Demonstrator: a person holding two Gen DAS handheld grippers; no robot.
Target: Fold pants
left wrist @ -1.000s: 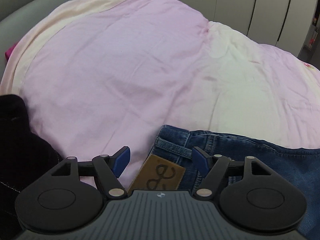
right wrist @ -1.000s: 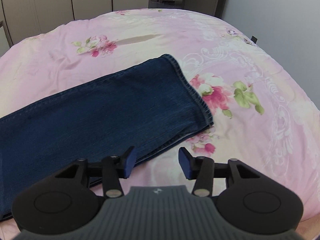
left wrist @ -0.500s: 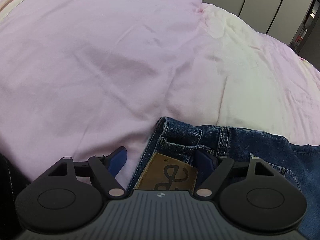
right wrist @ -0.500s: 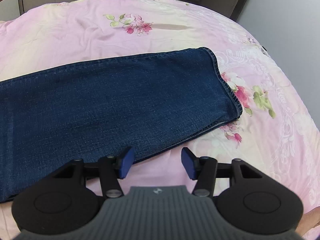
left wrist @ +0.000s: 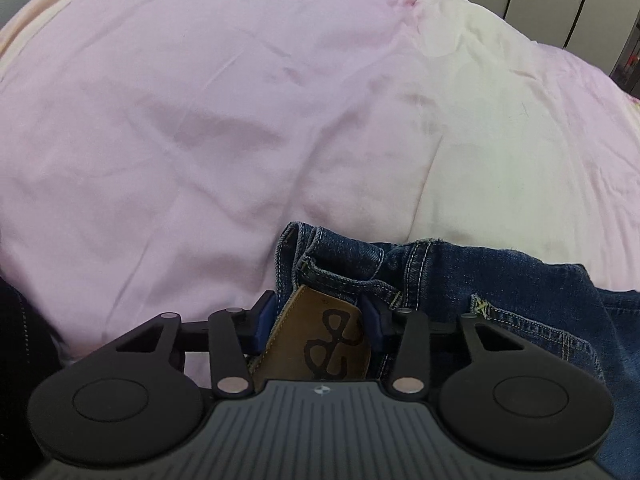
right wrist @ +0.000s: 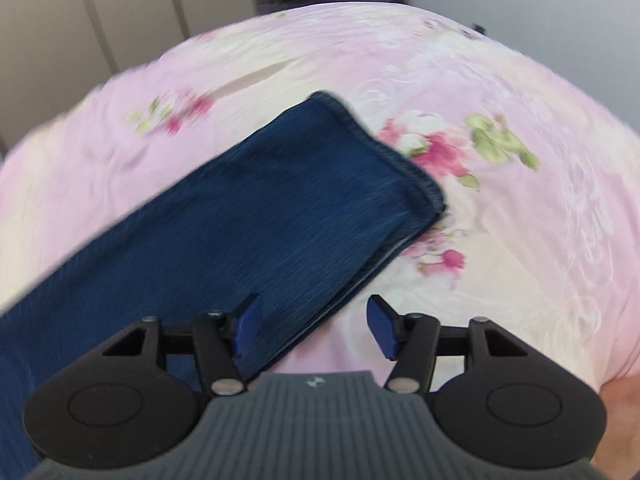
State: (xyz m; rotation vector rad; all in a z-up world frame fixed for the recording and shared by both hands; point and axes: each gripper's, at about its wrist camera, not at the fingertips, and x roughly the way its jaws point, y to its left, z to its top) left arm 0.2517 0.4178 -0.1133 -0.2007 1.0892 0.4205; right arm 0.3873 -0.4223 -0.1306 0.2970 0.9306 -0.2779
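The jeans [right wrist: 256, 216] lie flat along the bed [left wrist: 200, 120], legs laid one upon the other, and their long axis runs from the waistband under the left tongs [left wrist: 318, 322] out to the hems near the right tongs [right wrist: 314, 330]. At the waist end the left tongs are closing around the waistband [left wrist: 340, 272], the brown leather patch [left wrist: 320, 340] standing up between the blue pads, which sit right against the bunched denim (whether they press it yet I cannot tell). At the other end the right tongs are opening and hold nothing; the near long edge of the stacked legs passes between their pads, with the hem [right wrist: 384, 152] farther ahead and to the right, toward the flowered part of the quilt. So the left hand is on its end already, the right has to reach forward to the hem. The denim looks dark, stiff and fairly smooth, rumpled only at the waist.
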